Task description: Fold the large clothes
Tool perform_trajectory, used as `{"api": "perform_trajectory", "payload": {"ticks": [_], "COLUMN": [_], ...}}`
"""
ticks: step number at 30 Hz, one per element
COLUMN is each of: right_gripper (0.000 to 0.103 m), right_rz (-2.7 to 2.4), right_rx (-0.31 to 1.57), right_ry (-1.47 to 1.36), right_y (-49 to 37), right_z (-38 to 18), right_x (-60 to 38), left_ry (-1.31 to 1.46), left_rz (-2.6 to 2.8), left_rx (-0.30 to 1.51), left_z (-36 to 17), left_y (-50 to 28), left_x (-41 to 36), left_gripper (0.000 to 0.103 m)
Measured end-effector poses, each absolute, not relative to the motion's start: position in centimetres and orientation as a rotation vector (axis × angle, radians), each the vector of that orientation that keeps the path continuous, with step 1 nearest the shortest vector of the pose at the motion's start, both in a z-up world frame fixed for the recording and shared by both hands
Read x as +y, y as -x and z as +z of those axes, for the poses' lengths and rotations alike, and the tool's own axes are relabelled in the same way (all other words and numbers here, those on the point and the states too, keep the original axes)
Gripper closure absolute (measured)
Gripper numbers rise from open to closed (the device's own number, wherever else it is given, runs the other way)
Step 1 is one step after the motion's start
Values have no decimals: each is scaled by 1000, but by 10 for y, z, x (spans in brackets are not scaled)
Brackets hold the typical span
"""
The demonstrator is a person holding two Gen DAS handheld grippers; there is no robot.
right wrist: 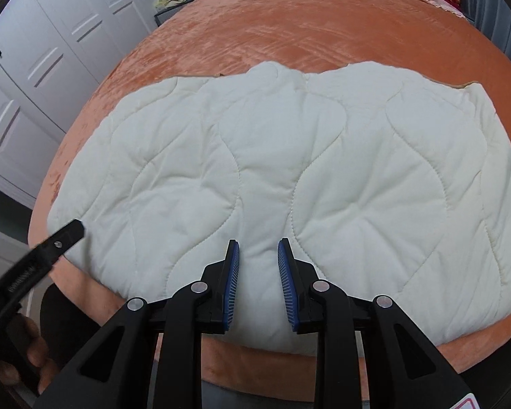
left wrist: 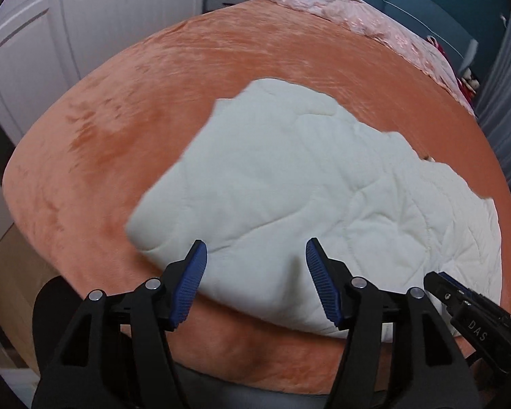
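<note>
White quilted garment [right wrist: 289,170] lies spread flat on orange bed cover [right wrist: 323,27], near edge. Left tongs [left wrist: 255,255]: jaws wide apart, empty, above garment's near-left corner. Right tongs [right wrist: 258,252]: jaws narrowly parted, above garment's near hem; grip on fabric cannot be told. White wardrobe [right wrist: 50,51] at left.

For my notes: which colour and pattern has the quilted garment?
Cream white garment, wavy stitched quilting; right wrist view shows it best.

Cream quilt [right wrist: 289,156] with wavy stitching, orange bedspread [right wrist: 323,34], blue-padded black tools.
</note>
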State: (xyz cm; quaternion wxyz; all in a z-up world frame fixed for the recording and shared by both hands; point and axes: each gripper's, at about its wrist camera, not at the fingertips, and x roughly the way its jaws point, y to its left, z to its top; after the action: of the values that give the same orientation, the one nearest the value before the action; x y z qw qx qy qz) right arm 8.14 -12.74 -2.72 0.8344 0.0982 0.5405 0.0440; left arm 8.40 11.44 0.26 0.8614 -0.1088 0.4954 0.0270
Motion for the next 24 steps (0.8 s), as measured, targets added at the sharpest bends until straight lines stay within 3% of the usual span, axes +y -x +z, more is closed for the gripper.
{"api": "perform_trajectory", "payload": {"ticks": [4,10,14,19,24], "right_gripper": [77,78,78,78,79], "right_rz": [83,81,78,91,93], "right_rx": [1166,1169,1164,1164,1155], "right_ry": [-210,-156,-131,-141,-313], "right_y": [-81,-84,-84,-82,-70], "right_z": [-42,-48,-49,-48,-28], "right_x": [-129,-124,-122,-125,-148], "left_ry": [305,561,680,537,402], "left_rz": [110,-17,-42,-72,-178], "left_rx": [1089,1154,1166,1101,995], "left_z": [-14,-40,-54,-18,35], "left_y": [-82,-87,-95,-94,-85], "left_x": [151,161,157,130,106], "left_gripper": [42,25,25,70,82]}}
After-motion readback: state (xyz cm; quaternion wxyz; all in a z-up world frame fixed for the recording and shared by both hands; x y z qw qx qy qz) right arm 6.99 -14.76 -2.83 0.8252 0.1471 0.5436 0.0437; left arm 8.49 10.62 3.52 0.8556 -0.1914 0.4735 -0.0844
